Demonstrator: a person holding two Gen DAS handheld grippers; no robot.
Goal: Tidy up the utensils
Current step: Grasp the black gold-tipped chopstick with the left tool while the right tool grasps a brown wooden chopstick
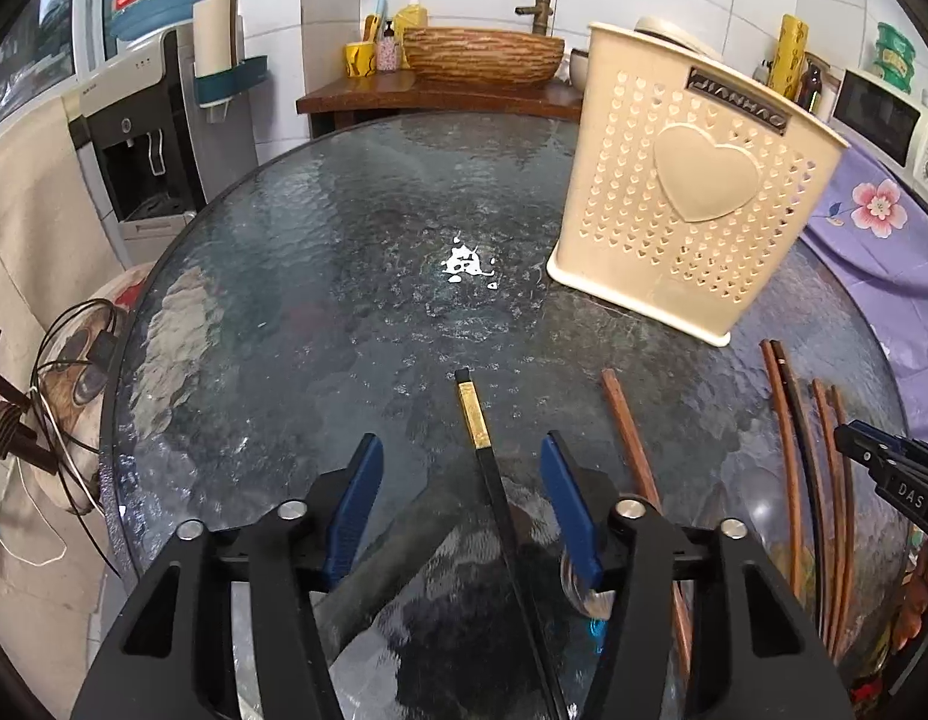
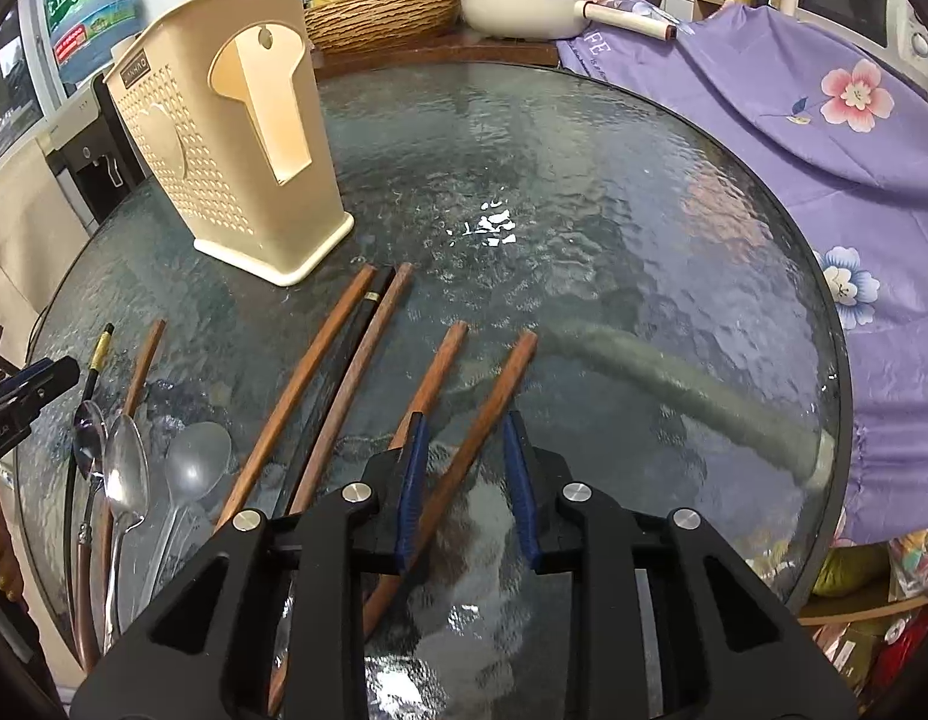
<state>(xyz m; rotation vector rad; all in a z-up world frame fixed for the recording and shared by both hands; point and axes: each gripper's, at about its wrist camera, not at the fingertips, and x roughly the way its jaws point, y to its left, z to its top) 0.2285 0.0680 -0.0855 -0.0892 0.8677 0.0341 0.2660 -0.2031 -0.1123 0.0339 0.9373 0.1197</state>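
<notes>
Over on the left, the left hand-held gripper (image 1: 461, 468) hangs low over the round glass tabletop (image 1: 284, 300) with its blue pads (image 1: 359, 498) spread wide, grasping nothing. A black chopstick with a gold band (image 1: 482, 438) lies on the glass between those pads, touching neither as far as I can see. Just right of it lies a single brown chopstick (image 1: 629, 438), and the bowl of a spoon (image 1: 584, 594) peeks out behind the right pad.

In the right wrist view, three spoons (image 2: 128, 468) lie side by side near the tabletop's left edge, close to the black chopstick and the single brown one. Behind them, toward the middle, the cream perforated utensil holder (image 2: 236, 138) stands upright on the glass, well apart from both grippers; from here I cannot see inside it.

Next come two brown chopsticks with a dark one between them (image 2: 344, 372), lying close together and pointing toward the holder's base. Right of those lie two more brown chopsticks (image 2: 434, 372), a little apart from each other. The right hand-held gripper (image 2: 464, 450) is released too, pads parted around the rightmost chopstick (image 2: 494, 402), which runs up between them without being clamped.

Farther right, a purple flowered cloth (image 2: 824, 138) drapes beyond the tabletop's rim.
</notes>
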